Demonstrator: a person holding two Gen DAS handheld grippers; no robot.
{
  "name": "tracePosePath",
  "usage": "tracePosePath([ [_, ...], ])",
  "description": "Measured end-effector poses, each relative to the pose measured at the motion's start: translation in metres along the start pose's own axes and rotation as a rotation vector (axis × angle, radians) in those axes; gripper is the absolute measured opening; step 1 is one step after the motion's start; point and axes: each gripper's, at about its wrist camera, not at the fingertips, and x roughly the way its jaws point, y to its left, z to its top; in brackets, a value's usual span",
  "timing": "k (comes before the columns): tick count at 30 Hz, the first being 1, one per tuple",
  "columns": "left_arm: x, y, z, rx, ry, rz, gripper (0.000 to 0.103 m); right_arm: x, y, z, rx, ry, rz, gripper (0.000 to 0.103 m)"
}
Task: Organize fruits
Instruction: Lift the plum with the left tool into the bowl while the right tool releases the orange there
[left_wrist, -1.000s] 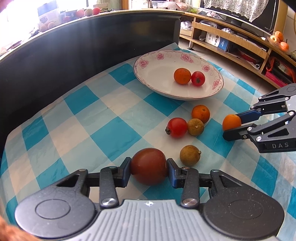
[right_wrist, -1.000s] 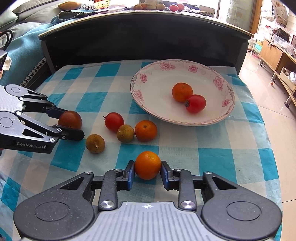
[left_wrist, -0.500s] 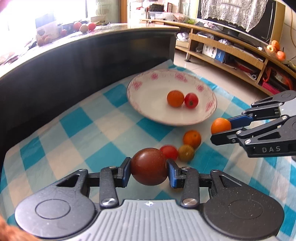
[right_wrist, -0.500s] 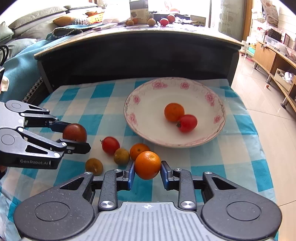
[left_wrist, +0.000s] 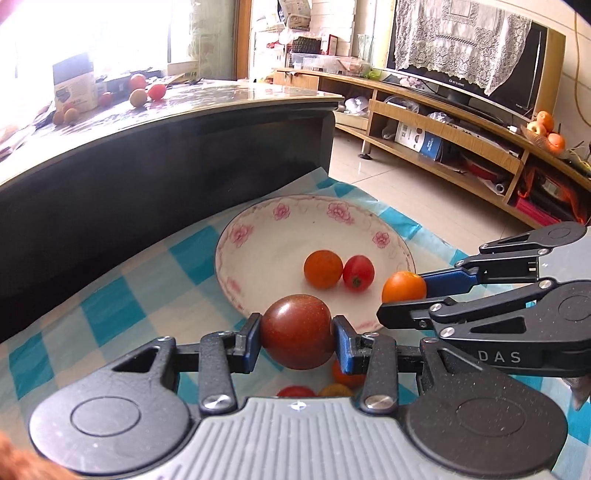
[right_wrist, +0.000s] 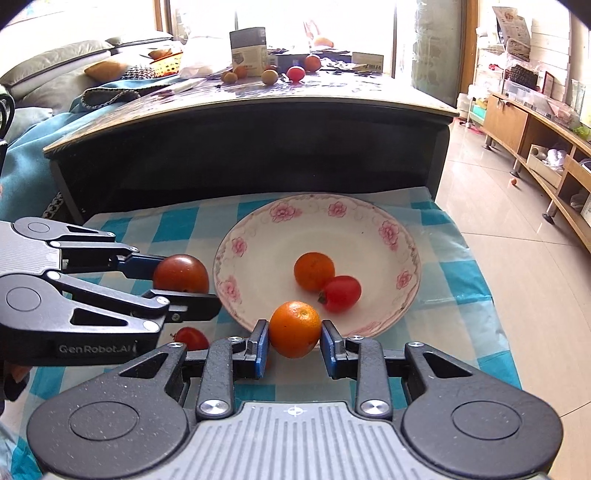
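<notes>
My left gripper (left_wrist: 297, 338) is shut on a dark red tomato (left_wrist: 297, 331), held above the near rim of the flowered white plate (left_wrist: 255, 243). My right gripper (right_wrist: 294, 343) is shut on an orange (right_wrist: 294, 328), held over the plate's near rim (right_wrist: 369, 325). The plate holds an orange (right_wrist: 314, 270) and a small red tomato (right_wrist: 340, 293). In the left wrist view the right gripper (left_wrist: 404, 295) comes in from the right with its orange (left_wrist: 403, 286). In the right wrist view the left gripper (right_wrist: 181, 280) with its tomato (right_wrist: 181, 273) is just left of the plate.
Loose fruit lies on the blue checked cloth (left_wrist: 110, 314) below the grippers: a red tomato (right_wrist: 190, 338), an orange (left_wrist: 345, 374) and others partly hidden. A dark table side (right_wrist: 258, 147) rises behind the plate. Tiled floor and a wooden shelf unit (left_wrist: 461, 147) are on the right.
Both grippers rose and moved forward with their fruit, from above the loose fruit to the plate's near rim. The loose fruit now lies under the fingers.
</notes>
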Motion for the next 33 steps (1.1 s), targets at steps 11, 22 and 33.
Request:
tracePosePath([
  [11,0.016,0.004,0.002,-0.026,-0.007,0.016,0.048,0.014,-0.005,0.003,0.023,0.003,-0.013,0.024],
  [22,0.022,0.008,0.002,-0.068,-0.021,0.020,0.049,0.020,-0.010,0.004,0.048,0.004,0.002,0.025],
  [33,0.021,0.009,0.004,-0.076,-0.038,0.032,0.051,0.019,-0.008,0.004,0.050,-0.007,0.004,0.026],
])
